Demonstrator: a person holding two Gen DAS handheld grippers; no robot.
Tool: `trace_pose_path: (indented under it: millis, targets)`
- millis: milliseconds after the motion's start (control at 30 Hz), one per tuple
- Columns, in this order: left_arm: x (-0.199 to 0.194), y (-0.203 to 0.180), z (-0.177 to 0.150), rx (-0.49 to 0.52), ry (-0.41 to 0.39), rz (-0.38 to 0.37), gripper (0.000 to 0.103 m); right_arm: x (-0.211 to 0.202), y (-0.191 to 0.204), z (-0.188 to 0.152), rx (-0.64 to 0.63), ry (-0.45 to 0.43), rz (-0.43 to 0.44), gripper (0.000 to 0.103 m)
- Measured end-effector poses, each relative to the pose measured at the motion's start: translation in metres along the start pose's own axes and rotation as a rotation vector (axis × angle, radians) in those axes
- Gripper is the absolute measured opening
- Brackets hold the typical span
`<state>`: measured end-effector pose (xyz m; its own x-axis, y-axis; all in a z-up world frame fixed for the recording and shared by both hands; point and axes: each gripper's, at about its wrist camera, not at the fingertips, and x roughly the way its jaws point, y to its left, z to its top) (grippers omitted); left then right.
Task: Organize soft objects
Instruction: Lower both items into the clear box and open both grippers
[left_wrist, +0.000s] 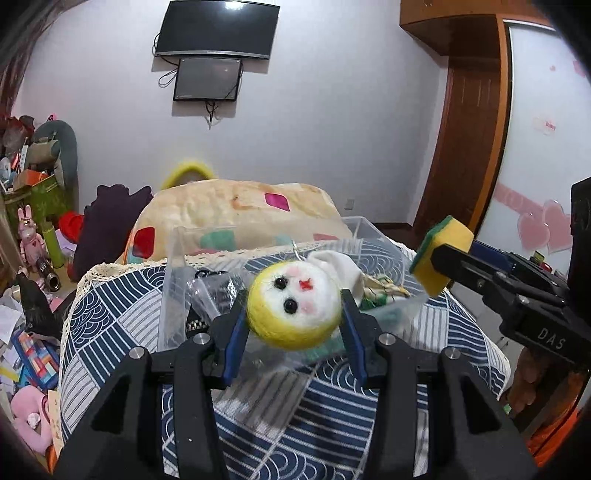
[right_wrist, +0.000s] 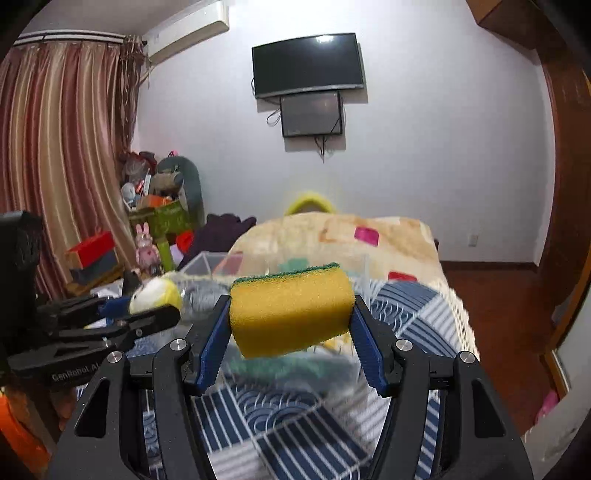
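So both grippers are loaded at once — the left gripper (left_wrist: 293, 319) has its fingers clamped on the felt doll head (left_wrist: 293, 308), while the right gripper (right_wrist: 290, 325) squeezes the yellow sponge (right_wrist: 290, 310) by its ends. Both are held up over the clear plastic bin (left_wrist: 184, 251) on the bed — my guess is they're lined up for dropping in.
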<state>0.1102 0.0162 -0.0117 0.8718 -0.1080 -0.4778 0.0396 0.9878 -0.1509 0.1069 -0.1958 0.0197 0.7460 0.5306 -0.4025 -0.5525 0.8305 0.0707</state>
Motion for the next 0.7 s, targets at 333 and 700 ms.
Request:
trace_pose_path:
  millis: [333,700]
  targets:
    - [0.047,0.019,-0.001,-0.015,0.068,0.041,0.046,0.053,0.005,-0.014,0.048,0.115,0.004,0.059]
    - [0.045,0.021,-0.012,-0.011,0.070,0.051,0.071,0.057,0.011,-0.021,-0.018,0.140,-0.034,0.069]
